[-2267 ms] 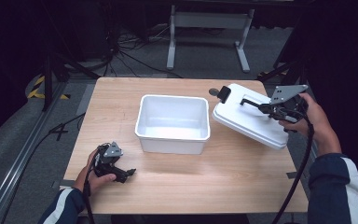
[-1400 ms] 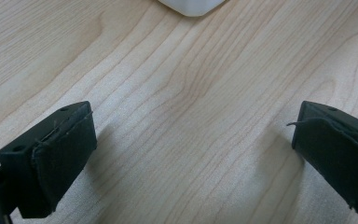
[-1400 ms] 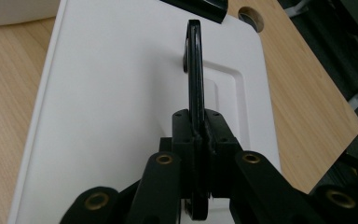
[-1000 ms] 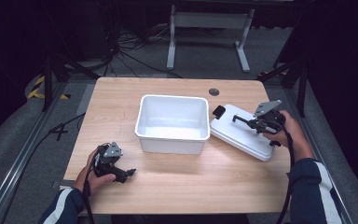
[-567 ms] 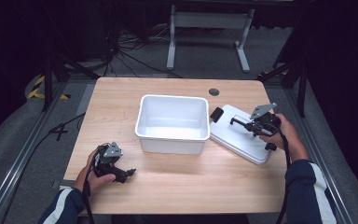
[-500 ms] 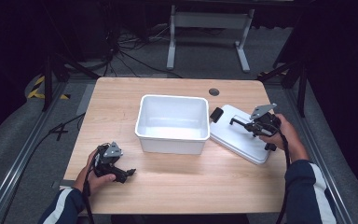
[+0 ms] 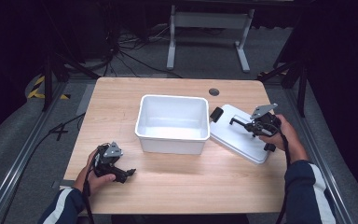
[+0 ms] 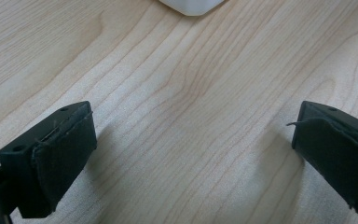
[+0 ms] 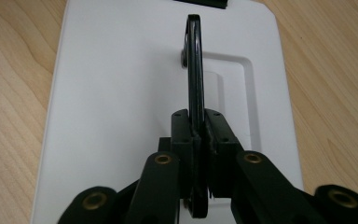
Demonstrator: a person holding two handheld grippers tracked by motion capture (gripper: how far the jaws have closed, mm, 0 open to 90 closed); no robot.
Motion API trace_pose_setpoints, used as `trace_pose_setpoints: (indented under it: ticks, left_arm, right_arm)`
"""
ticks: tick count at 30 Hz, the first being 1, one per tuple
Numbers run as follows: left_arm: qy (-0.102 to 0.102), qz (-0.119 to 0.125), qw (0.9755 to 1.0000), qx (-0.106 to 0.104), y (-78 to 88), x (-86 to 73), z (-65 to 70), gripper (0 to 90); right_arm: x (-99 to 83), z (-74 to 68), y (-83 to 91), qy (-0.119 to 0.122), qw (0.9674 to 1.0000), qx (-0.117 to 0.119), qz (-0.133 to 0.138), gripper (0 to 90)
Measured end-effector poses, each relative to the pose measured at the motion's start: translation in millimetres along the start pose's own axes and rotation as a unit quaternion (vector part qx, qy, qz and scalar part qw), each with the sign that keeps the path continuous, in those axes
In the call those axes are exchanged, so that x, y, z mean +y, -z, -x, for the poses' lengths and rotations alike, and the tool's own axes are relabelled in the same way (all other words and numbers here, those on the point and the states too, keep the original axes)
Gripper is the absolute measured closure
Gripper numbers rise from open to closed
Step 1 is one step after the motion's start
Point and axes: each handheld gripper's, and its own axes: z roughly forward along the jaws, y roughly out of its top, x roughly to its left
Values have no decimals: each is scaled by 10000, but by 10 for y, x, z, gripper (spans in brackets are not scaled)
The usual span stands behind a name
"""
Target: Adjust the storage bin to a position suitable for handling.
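Wooden counter (image 7: 182, 186), white bin (image 7: 172, 123) as landmark at its middle, open top, nothing seen inside. Nearest, left of and in front of bin: left gripper (image 7: 129, 172) held in left hand (image 7: 93, 173), low on counter, well apart from bin, cable trailing back toward sleeve. Left gripper view: jaws spread wide, nothing between them, bare wood grain under and between, one rounded white bin corner (image 8: 191, 5) at top edge. Right of bin, touching or just beside its right wall: flat white lid (image 7: 240, 135) lying on counter, turned at an angle to bin, black clip (image 7: 216, 114) at lid end nearest bin. On top of lid, right gripper (image 7: 235, 122) held in right hand (image 7: 286, 137), jaws pointing toward bin, grey three-cornered plate on top. Right gripper view: jaws pressed together, pinching thin black handle (image 9: 195, 70) standing upright edge-on over lid's (image 9: 121, 93) recessed middle; wood showing at both sides of lid. Beyond bin, near counter's far edge: small round dark hole (image 7: 213, 92). Farther still, off counter: grey floor, black cables (image 7: 121, 53), white frame legs (image 7: 205, 23), yellow-black tape (image 7: 39, 86) far left of bin.
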Motion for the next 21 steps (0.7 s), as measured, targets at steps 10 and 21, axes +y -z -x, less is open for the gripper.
trace_pose_setpoints:
  ticks: [10,21]
  left_arm:
    - [-3,0,10000,-9,0,0,-2,2]
    - [-7,-2,10000,-15,-1,0,-3,2]
  right_arm:
    - [-1,16,56,-50,9999,40,111,787]
    - [-20,-1,147,-255,9988,95,413,649]
